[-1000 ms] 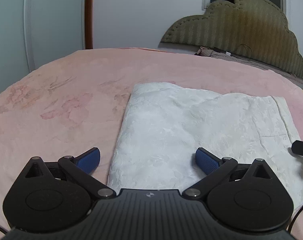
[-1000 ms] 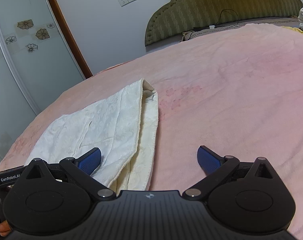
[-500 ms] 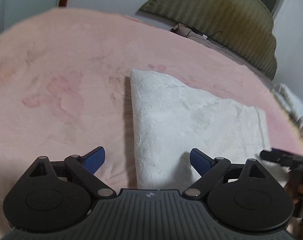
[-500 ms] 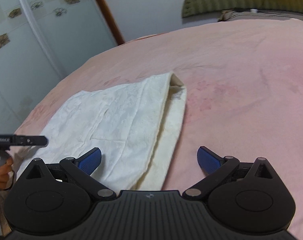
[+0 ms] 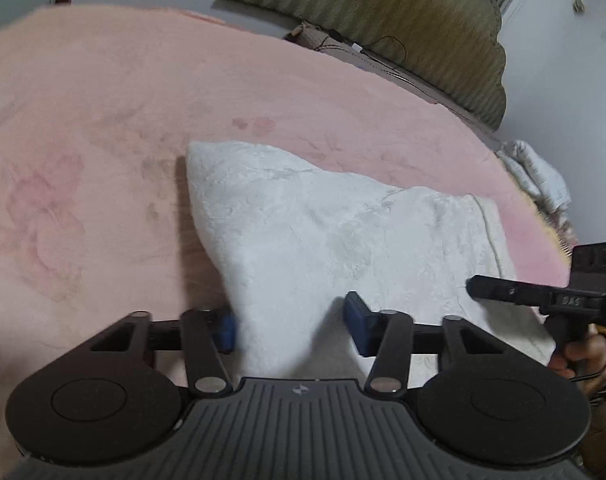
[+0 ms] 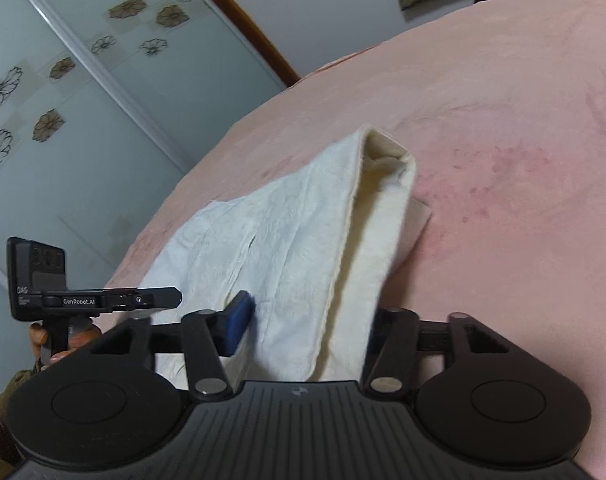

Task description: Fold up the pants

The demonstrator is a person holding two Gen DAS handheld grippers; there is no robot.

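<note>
White folded pants lie on the pink bed cover. My left gripper straddles the pants' near left corner, blue pads on either side with a gap of cloth between; the jaws are partly closed. In the right wrist view the pants show their cream waistband end. My right gripper straddles the near right corner, jaws narrowed around the cloth; its right pad is hidden behind the fabric. Each gripper shows in the other's view: the right one, the left one.
An olive padded headboard stands at the far end of the bed. A white bundle of cloth lies at the bed's right edge. A sliding wardrobe door with flower prints stands to the left.
Both grippers have moved forward and down onto the near corners of the pants, and both pairs of jaws have narrowed around the cloth. The views have tilted.
</note>
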